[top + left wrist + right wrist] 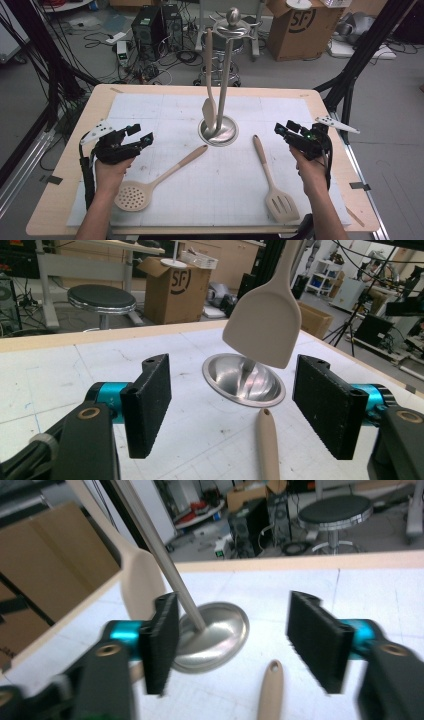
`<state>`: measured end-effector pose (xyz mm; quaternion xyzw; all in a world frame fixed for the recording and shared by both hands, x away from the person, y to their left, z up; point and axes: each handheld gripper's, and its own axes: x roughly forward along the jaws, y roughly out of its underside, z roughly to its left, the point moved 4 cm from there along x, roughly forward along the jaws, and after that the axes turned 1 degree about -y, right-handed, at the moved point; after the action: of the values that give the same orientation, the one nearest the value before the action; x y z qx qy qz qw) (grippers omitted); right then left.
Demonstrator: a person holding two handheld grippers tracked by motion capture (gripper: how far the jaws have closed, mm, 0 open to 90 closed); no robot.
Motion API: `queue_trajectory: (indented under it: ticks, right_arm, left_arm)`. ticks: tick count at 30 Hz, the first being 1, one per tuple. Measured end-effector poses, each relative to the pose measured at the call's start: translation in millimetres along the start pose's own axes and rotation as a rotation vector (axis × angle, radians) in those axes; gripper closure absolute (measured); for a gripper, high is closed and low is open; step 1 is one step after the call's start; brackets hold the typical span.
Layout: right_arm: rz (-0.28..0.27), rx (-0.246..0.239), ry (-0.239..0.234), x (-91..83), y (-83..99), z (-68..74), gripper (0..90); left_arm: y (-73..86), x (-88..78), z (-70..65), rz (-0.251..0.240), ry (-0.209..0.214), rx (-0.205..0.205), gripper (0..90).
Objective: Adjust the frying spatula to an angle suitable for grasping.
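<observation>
Slotted turner (274,182): looks light, stiff, smooth; grip near handle's holed end. Right gripper (284,131) and left gripper (141,135) both open, empty.

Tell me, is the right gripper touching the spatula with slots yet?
Apart. In the high view the right gripper sits beside the slotted spatula, with bare mat between them; the right gripper view shows its handle tip below open jaws.

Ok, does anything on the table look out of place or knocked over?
Nothing is spilled or damaged. One spatula hangs on the upright stand; the skimmer and slotted turner lie flat on the mat, apart from it, handles toward its base.
</observation>
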<state>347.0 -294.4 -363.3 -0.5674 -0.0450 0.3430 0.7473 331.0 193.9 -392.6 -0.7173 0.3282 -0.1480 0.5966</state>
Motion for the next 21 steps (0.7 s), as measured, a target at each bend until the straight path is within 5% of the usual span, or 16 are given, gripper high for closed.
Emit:
queue_trajectory:
  ticks: [12,14,21]
  right_arm:
    - [0.207,0.070,0.027,13.4,21.3,-20.1,88.7]
    - [0.208,0.065,0.023,15.1,29.0,-23.4,89.4]
    - [0.402,0.100,0.065,30.9,69.7,-42.4,89.4]
  left_arm:
    - [-0.6,1.4,-3.6,0.001,0.008,0.006,32.2]
    - [-0.3,1.9,-4.4,0.004,0.015,0.012,32.2]
    - [-0.4,3.7,-8.7,0.009,0.020,0.029,32.2]
